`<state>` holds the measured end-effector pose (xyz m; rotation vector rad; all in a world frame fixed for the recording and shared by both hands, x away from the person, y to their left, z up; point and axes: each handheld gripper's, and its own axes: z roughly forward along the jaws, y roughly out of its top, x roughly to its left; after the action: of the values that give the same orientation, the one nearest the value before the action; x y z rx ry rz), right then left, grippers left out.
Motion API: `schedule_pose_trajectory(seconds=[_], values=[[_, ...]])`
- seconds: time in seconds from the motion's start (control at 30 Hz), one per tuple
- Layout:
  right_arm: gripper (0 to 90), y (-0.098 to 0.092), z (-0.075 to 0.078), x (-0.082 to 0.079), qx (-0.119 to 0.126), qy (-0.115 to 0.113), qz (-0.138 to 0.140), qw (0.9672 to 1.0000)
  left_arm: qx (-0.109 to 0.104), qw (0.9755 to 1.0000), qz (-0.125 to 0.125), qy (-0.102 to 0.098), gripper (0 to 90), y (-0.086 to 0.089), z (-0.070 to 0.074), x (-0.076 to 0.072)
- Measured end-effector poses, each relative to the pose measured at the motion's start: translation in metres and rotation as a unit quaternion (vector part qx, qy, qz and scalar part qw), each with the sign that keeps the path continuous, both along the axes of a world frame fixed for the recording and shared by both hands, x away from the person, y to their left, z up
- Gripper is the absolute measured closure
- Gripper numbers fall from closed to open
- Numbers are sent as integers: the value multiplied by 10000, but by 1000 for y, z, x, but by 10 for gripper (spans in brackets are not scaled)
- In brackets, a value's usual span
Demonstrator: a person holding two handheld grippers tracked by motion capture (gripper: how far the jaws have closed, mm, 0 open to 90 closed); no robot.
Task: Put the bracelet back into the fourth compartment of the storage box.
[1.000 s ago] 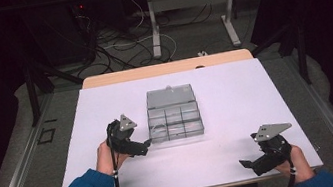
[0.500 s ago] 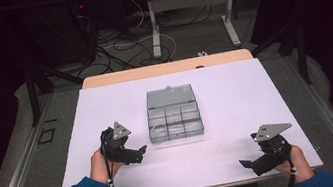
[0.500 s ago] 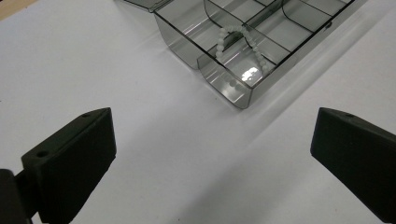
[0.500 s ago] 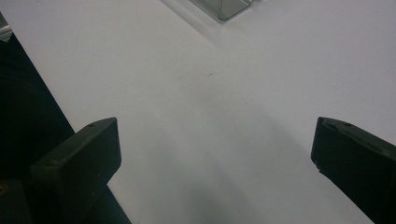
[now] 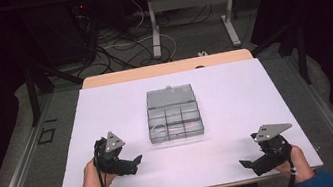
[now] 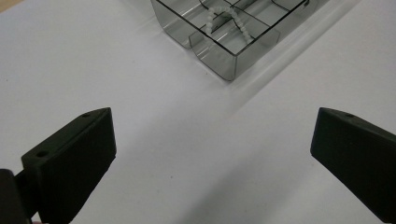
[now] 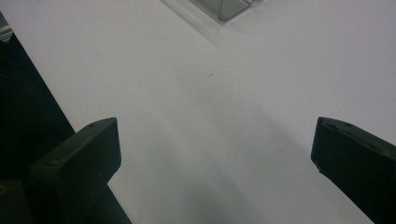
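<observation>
In the high view a clear grey box [image 5: 173,113] sits on the middle of the white table [image 5: 106,108], lid open toward the far edge. No writing or label can be read on it. Its long axis, lid included, runs from near to far; the tray part is divided into small compartments. The left gripper [image 5: 133,164] hovers near the box's near left corner, apart from it, jaws pointing right. The right gripper [image 5: 249,165] is well apart at the near right edge, jaws pointing left.

In the left gripper view both jaws stand wide apart and empty. The box [image 6: 233,42] lies ahead, one corner toward the camera, with a white bead string [image 6: 224,18] in a compartment.

In the right gripper view the jaws are wide apart over bare table [image 7: 224,116]; a box corner [image 7: 229,7] shows at the top.
</observation>
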<state>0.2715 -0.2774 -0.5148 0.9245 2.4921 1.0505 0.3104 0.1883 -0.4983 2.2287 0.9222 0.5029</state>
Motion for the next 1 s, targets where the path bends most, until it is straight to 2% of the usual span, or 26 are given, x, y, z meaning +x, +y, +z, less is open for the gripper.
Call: schedule_pose_trajectory(seconds=[0.23, 0.27, 0.37, 0.67, 0.77, 0.8, 0.87, 0.93, 1.0], values=[[12, 0, 0, 0, 0, 19, -11, 10000, 9, 10000, -65, 19, 2, 3, 0, -13], [12, 0, 0, 0, -5, 4, 6, 10000, -43, 10000, -53, -48, 2, 3, -1, -14], [12, 0, 0, 0, -13, 9, -23, 10000, 22, 9999, -110, -90, 2, 5, -1, -18], [12, 0, 0, 0, -26, -5, -12, 10000, -42, 9997, -128, -203, 2, 9, -2, -29], [12, 1, 0, -1, 9, 58, -46, 10000, -67, 9997, -133, -207, 2, 9, -2, -32], [12, 0, 0, 0, -32, -4, -12, 10000, -42, 9997, -138, -213, 2, 10, -2, -33], [12, 0, -1, 0, -17, -8, 14, 10000, -102, 9996, -137, -225, 2, 10, -3, -35], [12, 0, -1, 1, -20, 0, 30, 10000, -37, 9996, -162, -231, 2, 11, -2, -37], [12, 0, -1, 1, 11, -29, 17, 10000, -80, 9995, -164, -246, 2, 11, -3, -39]])
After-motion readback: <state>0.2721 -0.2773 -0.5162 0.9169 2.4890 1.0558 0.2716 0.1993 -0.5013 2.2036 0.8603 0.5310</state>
